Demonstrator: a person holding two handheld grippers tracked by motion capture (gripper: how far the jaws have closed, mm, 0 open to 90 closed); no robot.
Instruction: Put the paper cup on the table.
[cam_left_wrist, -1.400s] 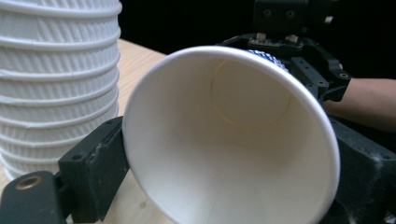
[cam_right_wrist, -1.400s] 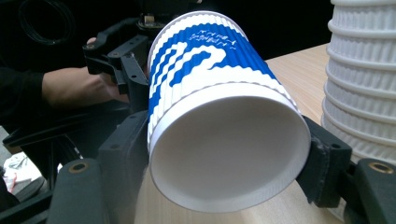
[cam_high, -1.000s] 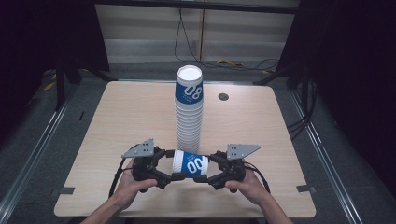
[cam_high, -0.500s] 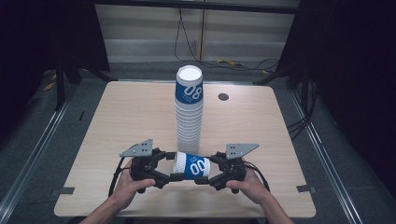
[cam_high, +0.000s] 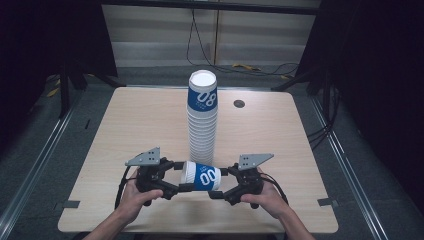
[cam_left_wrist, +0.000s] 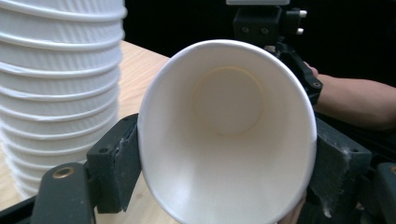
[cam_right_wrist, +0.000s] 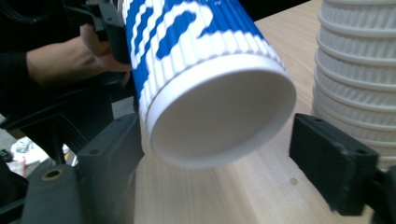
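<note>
High view: at the near edge of the wooden table (cam_high: 135, 120), two hands hold the grippers facing each other, a single paper cup (cam_high: 201, 175) lying sideways between them. The left gripper (cam_high: 184, 176) clamps the cup at its open rim (its own view looks straight into the white interior (cam_left_wrist: 224, 135), a jaw pressed against each side). The right gripper (cam_high: 216, 183) stands open around the cup's base (cam_right_wrist: 224, 119), one jaw close beside it, the other apart with a clear gap. Just behind the cup rises a tall stack of cups (cam_high: 202, 115), upright at mid-table. Farther back, a small dark round fitting (cam_high: 239, 104) sits in the tabletop.
</note>
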